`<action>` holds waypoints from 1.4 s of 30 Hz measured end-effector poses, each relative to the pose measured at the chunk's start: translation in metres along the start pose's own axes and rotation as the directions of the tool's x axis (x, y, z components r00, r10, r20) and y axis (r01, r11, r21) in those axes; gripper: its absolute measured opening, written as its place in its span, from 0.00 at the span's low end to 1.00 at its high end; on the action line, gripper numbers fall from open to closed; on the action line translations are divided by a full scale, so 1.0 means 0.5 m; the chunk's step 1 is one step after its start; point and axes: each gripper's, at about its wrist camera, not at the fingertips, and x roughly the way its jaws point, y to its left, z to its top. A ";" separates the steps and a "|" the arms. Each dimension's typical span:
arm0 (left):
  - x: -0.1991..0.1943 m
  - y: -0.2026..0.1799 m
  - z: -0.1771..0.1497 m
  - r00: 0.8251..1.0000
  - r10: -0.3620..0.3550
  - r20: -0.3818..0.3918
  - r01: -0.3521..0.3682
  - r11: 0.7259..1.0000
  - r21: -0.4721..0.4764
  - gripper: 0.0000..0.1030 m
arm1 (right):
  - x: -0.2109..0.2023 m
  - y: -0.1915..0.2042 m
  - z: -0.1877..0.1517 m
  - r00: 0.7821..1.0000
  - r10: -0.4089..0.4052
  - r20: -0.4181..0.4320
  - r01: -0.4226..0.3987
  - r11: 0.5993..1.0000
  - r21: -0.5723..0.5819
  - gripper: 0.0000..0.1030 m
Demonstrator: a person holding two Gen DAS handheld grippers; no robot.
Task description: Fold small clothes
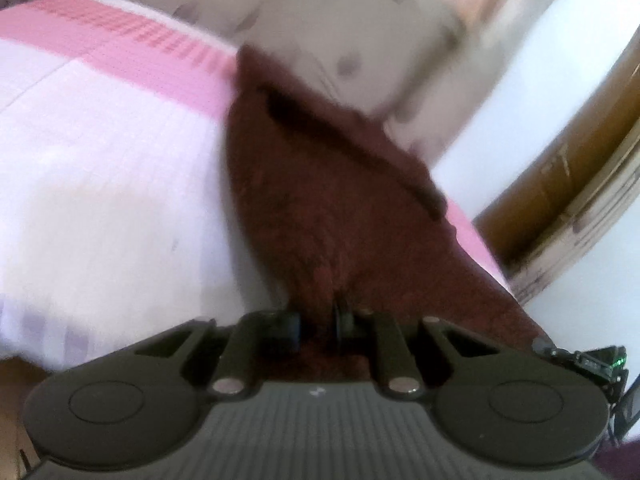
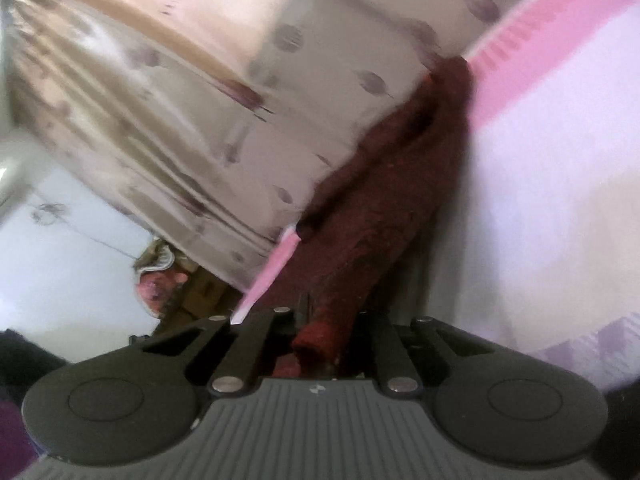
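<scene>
A dark maroon fuzzy garment (image 1: 320, 184) lies stretched across the far edge of the bed, over the pink band of the white sheet (image 1: 100, 152). My left gripper (image 1: 316, 326) is shut on a bunched corner of it. In the right wrist view the same garment (image 2: 384, 200) runs in a long fold from the bed's edge to my right gripper (image 2: 324, 340), which is shut on its rolled end. Both views are blurred by motion.
A beige curtain with purple leaf prints (image 2: 180, 100) hangs beyond the bed's edge. A brown wooden door frame (image 1: 572, 168) stands at the right in the left wrist view. A pile of cloth (image 2: 160, 276) lies on the white floor beyond the bed.
</scene>
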 end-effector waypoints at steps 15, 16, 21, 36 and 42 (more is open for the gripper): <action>-0.029 -0.010 -0.020 0.999 -0.040 0.007 0.041 0.998 -0.049 0.14 | -0.042 -0.018 -0.048 0.998 -0.036 -0.048 0.039 0.997 0.066 0.12; -0.035 -0.009 -0.019 0.999 -0.045 0.010 0.046 0.998 -0.051 0.14 | -0.044 -0.015 -0.043 0.998 -0.032 -0.047 0.034 0.997 0.062 0.12; -0.052 -0.011 -0.004 0.995 -0.086 0.041 0.089 0.992 -0.088 0.14 | -0.052 0.000 -0.019 1.000 -0.007 -0.025 0.008 0.998 0.056 0.12; -0.072 -0.081 0.142 0.968 -0.134 0.214 0.151 0.986 -0.066 0.14 | -0.014 0.060 0.133 0.994 0.093 0.051 -0.092 0.995 -0.027 0.12; -0.041 -0.091 0.211 0.956 -0.131 0.264 0.155 0.985 -0.074 0.14 | 0.023 0.068 0.215 0.991 0.112 0.069 -0.106 0.991 -0.079 0.12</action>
